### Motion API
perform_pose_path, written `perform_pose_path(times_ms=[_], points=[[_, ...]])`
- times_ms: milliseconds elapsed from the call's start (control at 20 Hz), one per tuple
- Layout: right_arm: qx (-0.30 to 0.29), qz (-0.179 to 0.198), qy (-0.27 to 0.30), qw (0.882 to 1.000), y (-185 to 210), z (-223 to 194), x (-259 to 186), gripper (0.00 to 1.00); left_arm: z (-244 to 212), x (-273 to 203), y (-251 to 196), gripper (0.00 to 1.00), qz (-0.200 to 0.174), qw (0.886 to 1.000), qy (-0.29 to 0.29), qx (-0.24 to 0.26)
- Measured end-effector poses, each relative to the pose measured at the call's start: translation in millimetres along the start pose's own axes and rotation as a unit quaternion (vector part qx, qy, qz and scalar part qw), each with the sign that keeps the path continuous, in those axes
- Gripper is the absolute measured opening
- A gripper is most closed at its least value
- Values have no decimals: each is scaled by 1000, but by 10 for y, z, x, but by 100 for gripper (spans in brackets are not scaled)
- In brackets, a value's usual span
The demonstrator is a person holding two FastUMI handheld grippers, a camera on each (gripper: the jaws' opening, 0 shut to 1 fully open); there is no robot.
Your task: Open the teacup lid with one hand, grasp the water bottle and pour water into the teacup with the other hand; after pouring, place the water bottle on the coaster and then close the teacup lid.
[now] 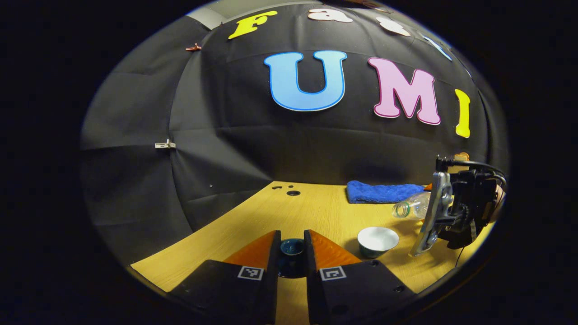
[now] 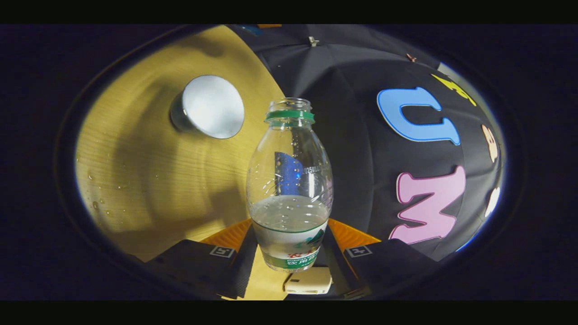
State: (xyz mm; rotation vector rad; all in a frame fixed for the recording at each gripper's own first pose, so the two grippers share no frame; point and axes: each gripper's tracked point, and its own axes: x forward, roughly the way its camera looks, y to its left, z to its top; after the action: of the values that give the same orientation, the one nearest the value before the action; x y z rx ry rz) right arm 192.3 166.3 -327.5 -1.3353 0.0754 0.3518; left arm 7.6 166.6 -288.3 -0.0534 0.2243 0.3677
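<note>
In the left gripper view, the left gripper (image 1: 291, 253) has its jaws pinching a dark teal teacup lid (image 1: 291, 247) just above the wooden bench (image 1: 316, 212). To its right the uncovered teacup (image 1: 377, 241) stands on the bench, white inside. Farther right, the right gripper (image 1: 445, 210) holds the tilted water bottle (image 1: 412, 208), mouth toward the cup. A blue towel (image 1: 384, 191) lies behind.

In the right gripper view, the jaws press on the bottle's lower body (image 2: 291, 180), which is uncapped and partly full. The teacup (image 2: 210, 112) sits beyond, and droplets (image 2: 97, 189) dot the bench.

Dim booth, soft shadows, fisheye-warped edges, sharp focus.
</note>
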Motion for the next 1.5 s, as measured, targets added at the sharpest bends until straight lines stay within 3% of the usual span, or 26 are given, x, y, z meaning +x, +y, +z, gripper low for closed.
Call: perform_pose_path(times_ms=[150,350,600,1500], points=[[-32,-3,-6,999,4,19,12,73,-17,5,-2,31,1,1000,1,2],[-71,-14,-16,997,-71,40,19,73,-31,12,-5,27,-1,1000,1,1],[-98,-25,-23,995,-142,61,87,73,-72,31,4,31,-2,1000,5,-6],[-200,-64,-58,976,-348,121,139,74,-117,-53,109,27,6,1000,4,-12]])
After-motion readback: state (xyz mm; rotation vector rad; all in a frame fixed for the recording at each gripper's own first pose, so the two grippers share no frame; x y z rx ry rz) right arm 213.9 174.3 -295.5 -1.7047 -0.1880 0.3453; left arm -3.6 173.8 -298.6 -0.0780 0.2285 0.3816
